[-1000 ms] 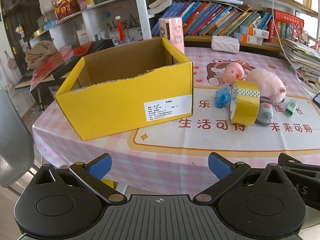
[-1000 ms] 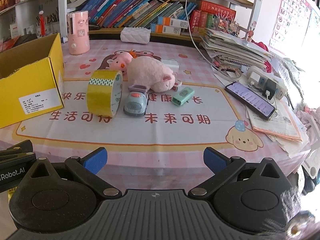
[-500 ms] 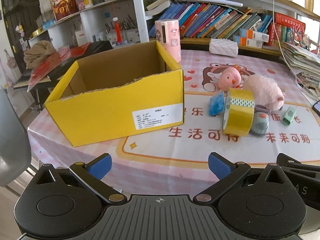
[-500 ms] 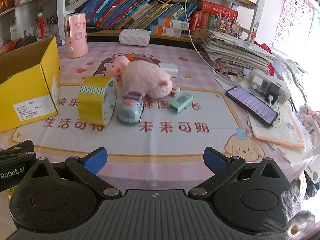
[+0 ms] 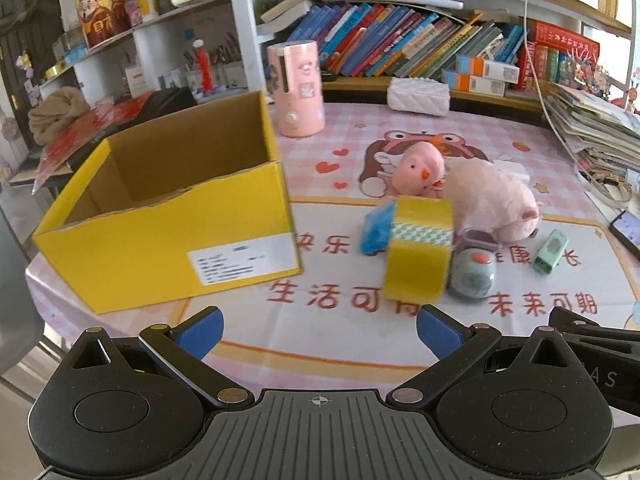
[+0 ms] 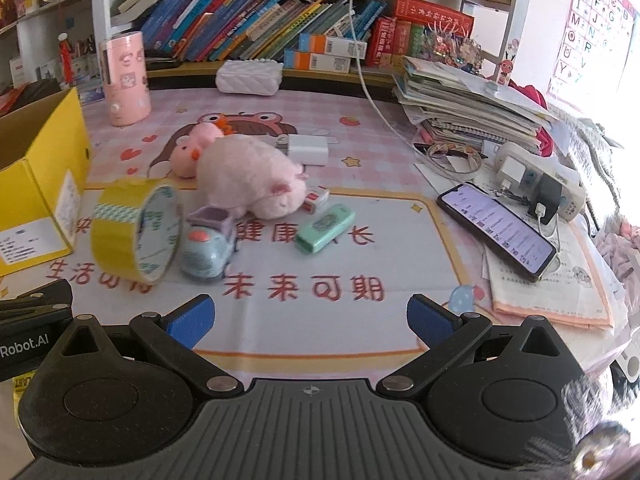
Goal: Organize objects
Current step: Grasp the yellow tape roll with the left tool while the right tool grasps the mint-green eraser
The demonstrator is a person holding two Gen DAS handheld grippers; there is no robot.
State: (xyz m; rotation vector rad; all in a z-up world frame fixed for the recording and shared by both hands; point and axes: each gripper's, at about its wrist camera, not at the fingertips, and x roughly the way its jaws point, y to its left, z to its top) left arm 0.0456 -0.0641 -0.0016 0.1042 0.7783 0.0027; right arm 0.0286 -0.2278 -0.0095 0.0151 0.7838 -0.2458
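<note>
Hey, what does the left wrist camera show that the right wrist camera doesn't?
Only the left wrist view shows the inside of the yellow box, nothing visible in it, and a blue item behind the tape roll. Only the right wrist view shows the white charger and power strip. Both show the tape roll, toy car, pink pig, green case and an open claw.

Home study: bookshelf (image 6: 280, 28), alphabet poster (image 6: 592, 20), toys.

Bare mat (image 6: 304, 312) before crowded toys (image 6: 248, 176)
</note>
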